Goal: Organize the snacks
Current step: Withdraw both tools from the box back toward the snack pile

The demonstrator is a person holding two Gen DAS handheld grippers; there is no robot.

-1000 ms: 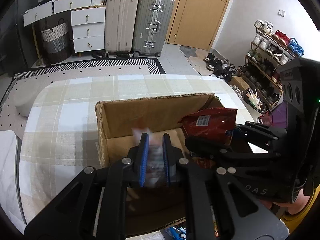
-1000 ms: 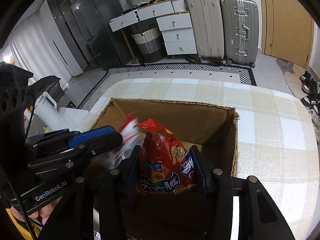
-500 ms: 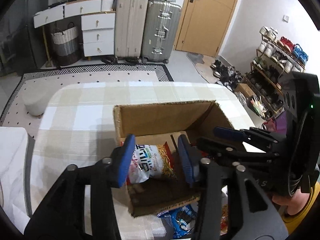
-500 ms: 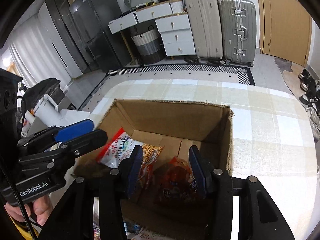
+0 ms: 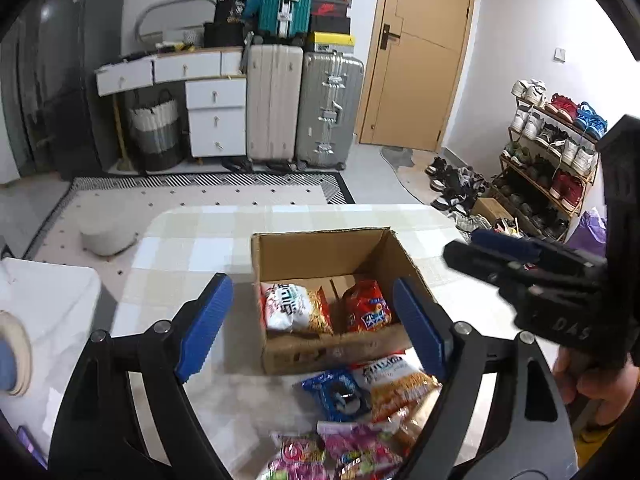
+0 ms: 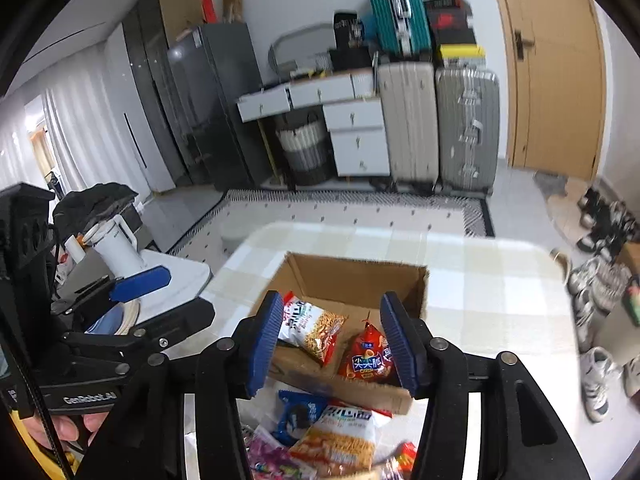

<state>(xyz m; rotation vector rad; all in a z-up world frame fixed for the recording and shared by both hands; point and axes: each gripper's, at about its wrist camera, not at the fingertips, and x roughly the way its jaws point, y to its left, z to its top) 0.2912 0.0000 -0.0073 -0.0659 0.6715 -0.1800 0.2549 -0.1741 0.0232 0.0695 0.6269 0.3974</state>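
An open cardboard box (image 5: 320, 236) (image 6: 360, 266) stands on the checked table. Inside lie a white-and-orange noodle snack bag (image 5: 292, 308) (image 6: 312, 320) and a red snack bag (image 5: 366, 312) (image 6: 368, 356). My left gripper (image 5: 312, 284) hovers above and in front of the box, its jaws opening wide with nothing between the pads. My right gripper (image 6: 332, 300) hangs beside it, jaws opening slightly, also empty. In front of the box lie loose snacks: a blue cookie pack (image 5: 340, 394) (image 6: 296, 412), an orange-white bag (image 5: 396, 380) (image 6: 340, 436) and pink packs (image 5: 340, 452).
The checked tablecloth (image 5: 192, 248) stretches left of and behind the box. A white side table (image 5: 48, 304) with a white kettle (image 6: 116, 248) stands at the left. Suitcases (image 5: 304, 104) line the far wall, and a shoe rack (image 5: 552, 160) stands at the right.
Both grippers let go of their bags, which now lie in the box. Both rose and drew back from the box, and the left jaws spread wide.
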